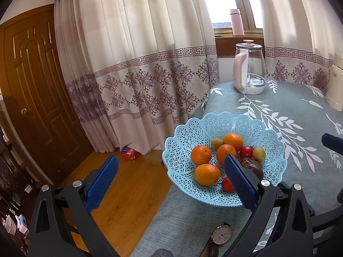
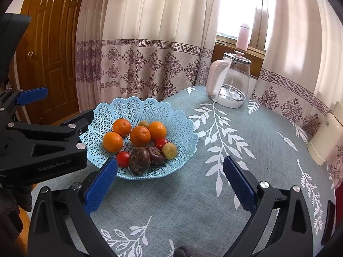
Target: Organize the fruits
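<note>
- Fingers: left gripper (image 1: 171, 178) blue ribbed pads spread wide, nothing between them; right gripper (image 2: 170, 182) likewise wide apart and empty.
- Task obj: pale-blue perforated plastic fruit basket w/ scalloped rim (image 2: 137, 107), sitting at the near-left corner of the grey-green leaf-print tablecloth (image 2: 246, 150).
- Contents, right wrist view: four round oranges (image 2: 140, 136) at basket ctr/10 o'clock; two dark wrinkled brown-purple fruits (image 2: 139, 160) at 6 o'clock; two small red tomato-like fruits (image 2: 123, 159), one at 7, one near ctr; two small yellow-green round fruits (image 2: 169, 150), one at 4, one at 12.
- Key relation: from right gripper, basket lies fwd-left, ~11 o'clock; its left pad (image 2: 100, 187) overlaps the basket's near rim in view, contact or not — can't tell. Dark fruits are nearest that pad.
- Left wrist view: basket fwd-right, ~1 o'clock; right-hand pad (image 1: 240, 182) sits over basket's near side, covering part of a red fruit. Height above fruit unclear.
- Judgement: left gripper looks nearer the fruit; all fruit appears binned, no loose pieces visible on cloth, so task likely at end or abt to regroup.
- Fruits roundish, no real long axis; approach angle free.
- Bystanders: clear glass kettle w/ pink handle (image 2: 231, 83) at far table edge, well apart; round white-dial wristwatch (image 1: 221, 234) on cloth near left gripper.
</note>
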Available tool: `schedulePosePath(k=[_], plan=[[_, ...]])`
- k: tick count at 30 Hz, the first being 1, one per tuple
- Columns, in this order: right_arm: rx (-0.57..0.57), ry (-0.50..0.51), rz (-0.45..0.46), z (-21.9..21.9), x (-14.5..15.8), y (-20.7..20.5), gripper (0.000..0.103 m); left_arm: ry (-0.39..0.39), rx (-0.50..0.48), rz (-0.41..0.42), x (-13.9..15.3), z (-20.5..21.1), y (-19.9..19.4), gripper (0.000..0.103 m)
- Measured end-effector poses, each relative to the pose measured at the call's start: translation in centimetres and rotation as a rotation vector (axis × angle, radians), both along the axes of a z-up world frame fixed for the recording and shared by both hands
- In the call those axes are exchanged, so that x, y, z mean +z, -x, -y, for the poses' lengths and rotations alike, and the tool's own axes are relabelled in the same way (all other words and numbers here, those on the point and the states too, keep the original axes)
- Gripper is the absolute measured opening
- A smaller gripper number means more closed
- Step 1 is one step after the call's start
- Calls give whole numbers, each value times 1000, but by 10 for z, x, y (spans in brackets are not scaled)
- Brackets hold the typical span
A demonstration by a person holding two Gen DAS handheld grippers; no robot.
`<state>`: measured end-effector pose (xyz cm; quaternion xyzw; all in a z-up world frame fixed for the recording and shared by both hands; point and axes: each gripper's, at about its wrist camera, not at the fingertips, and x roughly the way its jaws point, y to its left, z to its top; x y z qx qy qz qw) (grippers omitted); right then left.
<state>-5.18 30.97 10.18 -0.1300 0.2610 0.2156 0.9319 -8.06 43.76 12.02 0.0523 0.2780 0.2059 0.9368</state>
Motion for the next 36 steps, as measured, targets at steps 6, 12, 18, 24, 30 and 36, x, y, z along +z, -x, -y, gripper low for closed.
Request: schedulePosePath(k=[6, 12, 18, 24, 30, 36], plan=[[1, 1, 0, 0, 0, 0, 98, -1, -2, -2, 0, 1, 0, 100], [5, 9, -3, -3, -3, -1, 98, -2, -5, -6, -2, 2, -1, 100], [-1, 10, -8, -2, -4, -3, 98, -2, -7, -9, -3, 3, -1, 100], [2, 10, -10, -3, -5, -4, 98, -3, -7, -10, -3, 3, -1, 100], [11, 11, -13, -4, -5, -4, 98, -3, -9, -11, -4, 3, -2, 100], [13, 21, -2, -5, -8, -3, 98, -4, -10, -11, -5, 3, -2, 100]])
